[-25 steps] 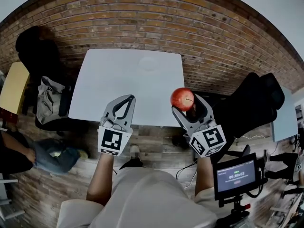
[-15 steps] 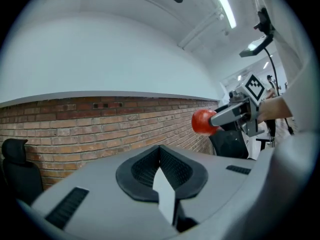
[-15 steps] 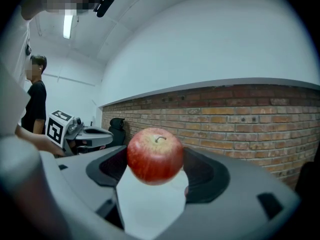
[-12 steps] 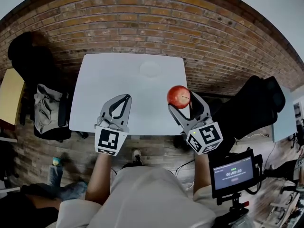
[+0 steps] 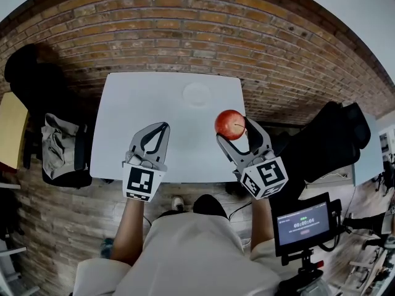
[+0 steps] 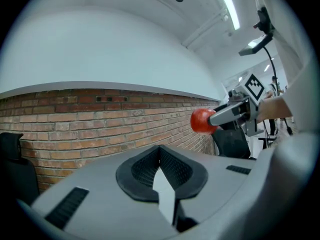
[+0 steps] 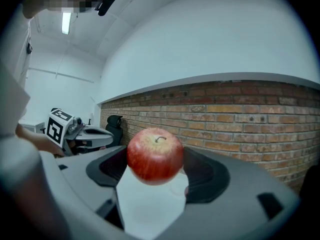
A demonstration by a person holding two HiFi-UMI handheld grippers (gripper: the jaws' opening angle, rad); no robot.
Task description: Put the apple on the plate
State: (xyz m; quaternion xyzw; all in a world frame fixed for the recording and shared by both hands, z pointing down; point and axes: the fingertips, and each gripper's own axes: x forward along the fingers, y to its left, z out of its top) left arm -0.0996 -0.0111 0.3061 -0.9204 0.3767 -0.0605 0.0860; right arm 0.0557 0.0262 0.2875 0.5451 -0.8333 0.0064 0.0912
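R gripper point(image 5: 235, 129) clamped on apple point(image 5: 229, 124), lifted for carry to plate point(image 5: 197, 94); L gripper point(image 5: 164, 126) jaws together, idle.

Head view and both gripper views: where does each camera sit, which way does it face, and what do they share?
Head view: on the person's head, facing steeply down at the table and plate; forearms, left gripper and right gripper show.
Left gripper view: rides the left gripper, facing along its shut, empty jaws toward the brick wall.
Right gripper view: rides the right gripper, facing along jaws clamped on the apple toward that wall.
Shared: all three show the apple; each gripper view shows the other gripper.
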